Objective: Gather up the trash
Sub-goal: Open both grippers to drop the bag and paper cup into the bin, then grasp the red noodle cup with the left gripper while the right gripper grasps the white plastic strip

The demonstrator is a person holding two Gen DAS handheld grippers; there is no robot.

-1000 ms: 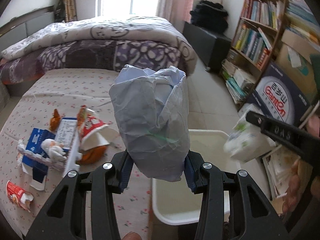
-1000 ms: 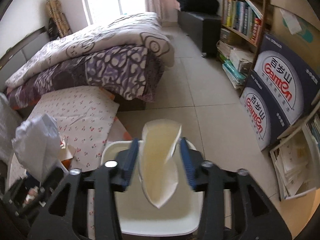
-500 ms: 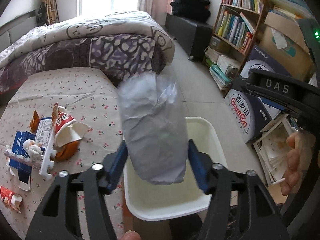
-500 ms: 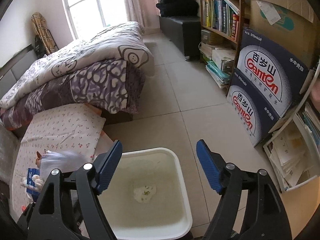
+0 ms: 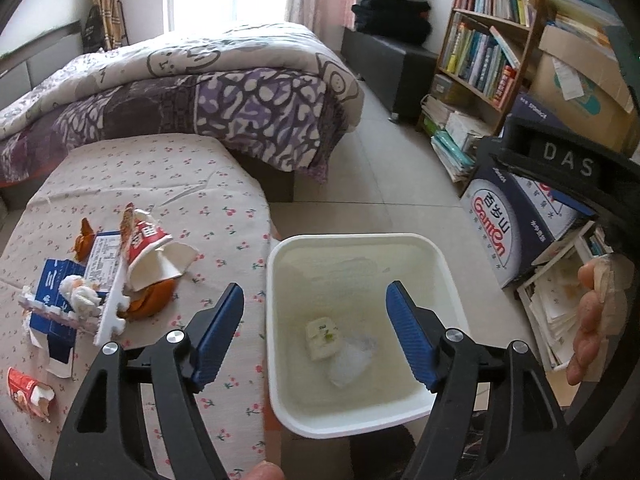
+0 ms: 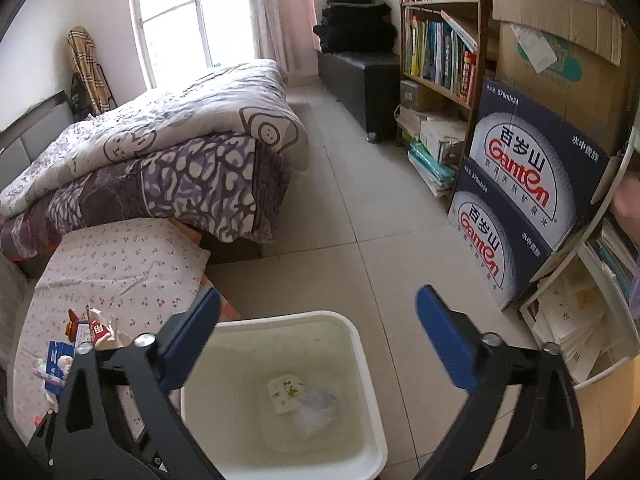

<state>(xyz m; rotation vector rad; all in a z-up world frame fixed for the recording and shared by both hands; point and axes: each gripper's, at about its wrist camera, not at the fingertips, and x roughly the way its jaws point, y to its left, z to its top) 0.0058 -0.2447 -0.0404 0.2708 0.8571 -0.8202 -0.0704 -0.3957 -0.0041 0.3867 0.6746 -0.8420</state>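
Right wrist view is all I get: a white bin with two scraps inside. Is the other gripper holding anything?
Observer: No. The left gripper is opening over the bin, with nothing between its pads.
Operator: Is any trash left on the flowered cloth? I can only see a small pile.
Observer: Yes. Apart from the pile, a torn red cup lies alone near the cloth's near edge.
Operator: Is a machine moving the right gripper?
Observer: No. A person's hand holds its black body.
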